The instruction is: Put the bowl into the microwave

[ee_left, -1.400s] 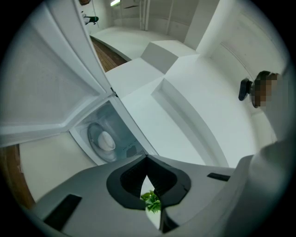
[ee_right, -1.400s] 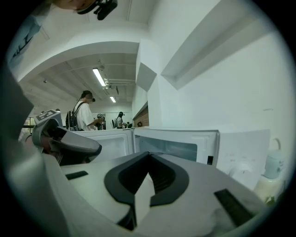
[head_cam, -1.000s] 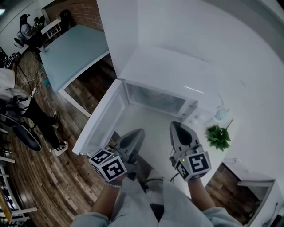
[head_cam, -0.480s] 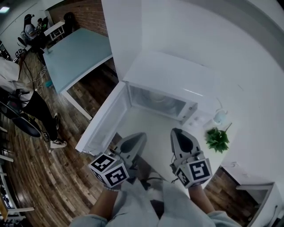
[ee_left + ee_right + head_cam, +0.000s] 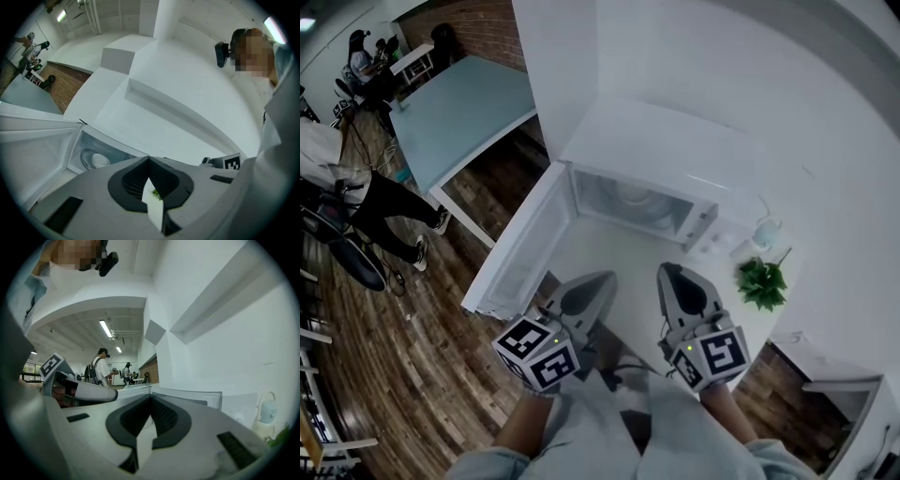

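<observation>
The white bowl (image 5: pixel 633 197) sits inside the white microwave (image 5: pixel 656 150), whose door (image 5: pixel 520 248) hangs open to the left. In the left gripper view the bowl (image 5: pixel 98 161) shows on the turntable, deep in the cavity. My left gripper (image 5: pixel 602 278) is shut and empty, held over the counter in front of the opening. To its right my right gripper (image 5: pixel 666 269) is also shut and empty. Both point toward the microwave and stand apart from it. The left gripper's (image 5: pixel 149 158) and the right gripper's (image 5: pixel 151 397) jaws meet with nothing between them.
A small green plant (image 5: pixel 761 281) and a white bottle (image 5: pixel 764 246) stand on the counter right of the microwave. A pale blue table (image 5: pixel 459 112) is at the far left. A person (image 5: pixel 366 202) walks on the wooden floor to the left.
Both grippers have hardly moved and stay shut. The person on the floor at the left has stepped farther along.
</observation>
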A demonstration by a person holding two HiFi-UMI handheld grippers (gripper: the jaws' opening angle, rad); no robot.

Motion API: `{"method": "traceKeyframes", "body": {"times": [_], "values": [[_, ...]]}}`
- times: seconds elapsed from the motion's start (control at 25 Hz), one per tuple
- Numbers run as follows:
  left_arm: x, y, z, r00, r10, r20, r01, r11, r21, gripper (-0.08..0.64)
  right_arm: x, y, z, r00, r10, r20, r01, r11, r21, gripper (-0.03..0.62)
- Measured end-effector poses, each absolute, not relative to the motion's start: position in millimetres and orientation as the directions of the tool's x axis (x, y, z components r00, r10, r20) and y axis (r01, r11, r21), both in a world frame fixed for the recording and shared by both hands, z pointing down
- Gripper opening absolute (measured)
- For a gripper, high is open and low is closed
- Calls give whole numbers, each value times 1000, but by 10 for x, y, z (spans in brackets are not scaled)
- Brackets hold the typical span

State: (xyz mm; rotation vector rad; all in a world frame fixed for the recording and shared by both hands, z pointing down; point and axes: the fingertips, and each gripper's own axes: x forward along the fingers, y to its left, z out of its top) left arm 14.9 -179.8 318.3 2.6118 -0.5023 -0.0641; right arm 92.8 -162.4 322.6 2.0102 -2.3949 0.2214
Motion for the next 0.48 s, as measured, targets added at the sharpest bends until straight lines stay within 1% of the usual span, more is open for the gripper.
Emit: {"method": "traceKeyframes", "body": {"times": [0.48], "values": [[211,-1708,3202,941,-336,44,-315,-818,482,-2,952,-1528,3301,-166,-979,121,-982,153,-109,-2]]}}
